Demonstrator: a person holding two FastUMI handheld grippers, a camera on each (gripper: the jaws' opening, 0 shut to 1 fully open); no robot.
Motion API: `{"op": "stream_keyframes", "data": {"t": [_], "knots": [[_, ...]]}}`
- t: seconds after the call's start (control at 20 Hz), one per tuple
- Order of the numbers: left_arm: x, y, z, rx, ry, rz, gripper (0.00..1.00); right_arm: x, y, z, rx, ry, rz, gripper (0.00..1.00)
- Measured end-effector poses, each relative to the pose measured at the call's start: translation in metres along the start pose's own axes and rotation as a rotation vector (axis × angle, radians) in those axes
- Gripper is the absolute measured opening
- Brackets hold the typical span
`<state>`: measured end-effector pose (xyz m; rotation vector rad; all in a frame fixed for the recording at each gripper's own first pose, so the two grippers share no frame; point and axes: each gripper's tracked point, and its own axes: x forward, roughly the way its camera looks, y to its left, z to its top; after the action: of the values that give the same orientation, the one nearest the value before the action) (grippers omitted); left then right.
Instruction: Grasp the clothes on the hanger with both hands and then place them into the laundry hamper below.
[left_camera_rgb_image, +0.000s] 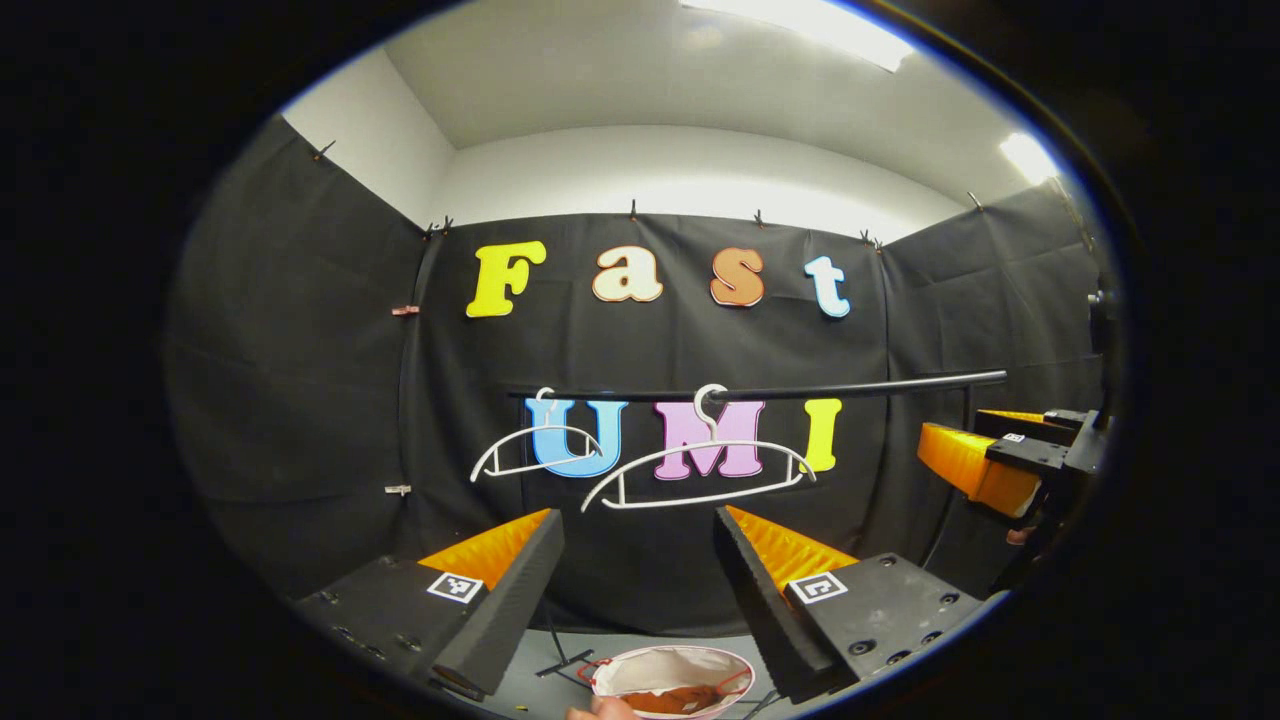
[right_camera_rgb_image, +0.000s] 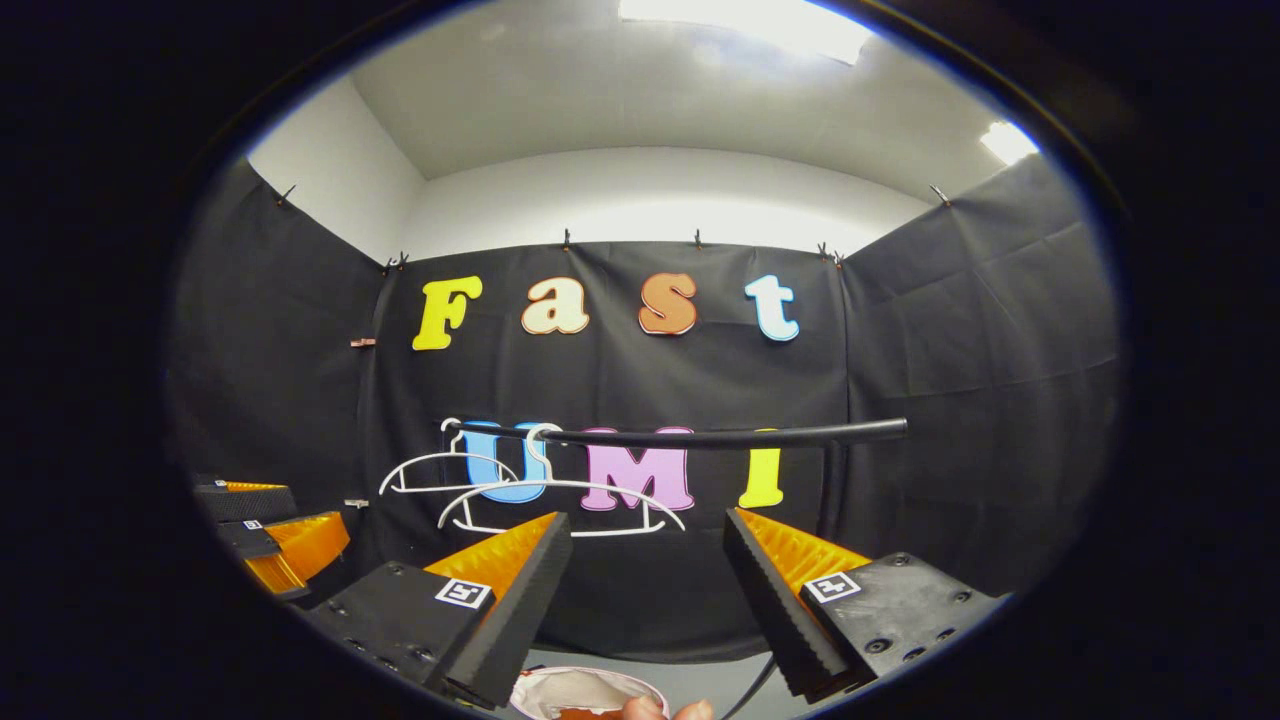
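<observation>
Black clothes rail (left_camera_rgb_image: 760, 389) runs horizontally in front of black cloth wall (left_camera_rgb_image: 300, 400), its right end on a dark upright post (right_camera_rgb_image: 828, 490). Small clips (left_camera_rgb_image: 405, 310) pin the cloth along its top edge and left seam. White upper wall (left_camera_rgb_image: 690, 175) and ceiling above, with two bright ceiling lights (left_camera_rgb_image: 800, 25). Grey floor (left_camera_rgb_image: 545, 675) at bottom.

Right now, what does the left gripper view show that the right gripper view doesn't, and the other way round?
Left gripper view: the right hand-held gripper, open, at its right edge, and a reddish-brown garment lying in the laundry hamper. Right gripper view: the left hand-held gripper, open, at its left edge, and the rail's upright post. Shared: the black rail, two bare white hangers on it, and the hamper's pale rim below.
</observation>
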<state>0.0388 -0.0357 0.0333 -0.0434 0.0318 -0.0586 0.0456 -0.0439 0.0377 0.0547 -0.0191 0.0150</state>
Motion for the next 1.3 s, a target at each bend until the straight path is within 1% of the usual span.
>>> {"op": "stream_keyframes", "data": {"t": [0.25, 0.3, 0.4, 0.45, 0.5, 0.55, 0.6, 0.65, 0.7, 0.8, 0.85, 1.05, 1.1, 1.2, 1.25, 1.3], "knots": [[0.001, -0.011, -0.002, -0.025, 0.013, -0.015, 0.92, -0.002, -0.003, 0.001, -0.042, -0.015, 0.001, 0.98], [0.002, -0.012, -0.003, -0.025, 0.014, -0.013, 0.95, -0.003, -0.001, 0.001, -0.044, -0.018, 0.002, 0.98], [0.002, -0.014, -0.003, -0.025, 0.014, -0.013, 0.95, -0.003, 0.001, -0.002, -0.036, -0.011, 0.006, 0.98], [0.003, -0.015, -0.003, -0.025, 0.014, -0.012, 0.92, -0.003, 0.001, -0.003, -0.031, -0.007, 0.008, 0.98], [0.003, -0.014, -0.004, -0.023, 0.015, -0.012, 0.95, -0.002, 0.0, -0.004, -0.028, -0.003, 0.004, 0.98], [0.003, -0.013, -0.003, -0.022, 0.014, -0.011, 0.92, -0.001, -0.001, -0.006, -0.027, -0.001, 0.004, 1.0], [0.004, -0.013, -0.005, -0.021, 0.014, -0.009, 0.92, -0.001, -0.003, -0.006, -0.026, 0.003, 0.001, 0.98], [0.004, -0.013, -0.005, -0.021, 0.016, -0.007, 0.92, 0.0, -0.003, -0.008, -0.026, 0.006, 0.0, 1.0], [0.005, -0.012, -0.005, -0.022, 0.017, -0.006, 0.92, 0.0, -0.004, -0.008, -0.025, 0.007, -0.003, 0.98], [0.007, -0.012, -0.006, -0.026, 0.02, -0.008, 0.92, 0.002, -0.006, -0.006, -0.023, 0.004, -0.008, 0.98], [0.008, -0.013, -0.006, -0.027, 0.023, -0.01, 0.95, 0.003, -0.007, -0.005, -0.024, 0.003, -0.008, 0.98], [0.013, -0.016, -0.006, -0.014, 0.022, -0.011, 0.95, 0.005, -0.007, -0.009, -0.016, 0.009, -0.011, 0.98], [0.013, -0.017, -0.007, -0.012, 0.022, -0.011, 0.92, 0.006, -0.008, -0.009, -0.016, 0.012, -0.01, 0.98], [0.015, -0.019, -0.008, -0.011, 0.024, -0.012, 0.92, 0.009, -0.01, -0.01, -0.022, 0.01, -0.011, 0.98], [0.016, -0.018, -0.009, -0.01, 0.024, -0.01, 0.95, 0.011, -0.01, -0.01, -0.026, 0.01, -0.008, 0.98], [0.017, -0.018, -0.008, -0.009, 0.022, -0.008, 0.95, 0.011, -0.01, -0.011, -0.029, 0.011, -0.009, 0.98]]}}
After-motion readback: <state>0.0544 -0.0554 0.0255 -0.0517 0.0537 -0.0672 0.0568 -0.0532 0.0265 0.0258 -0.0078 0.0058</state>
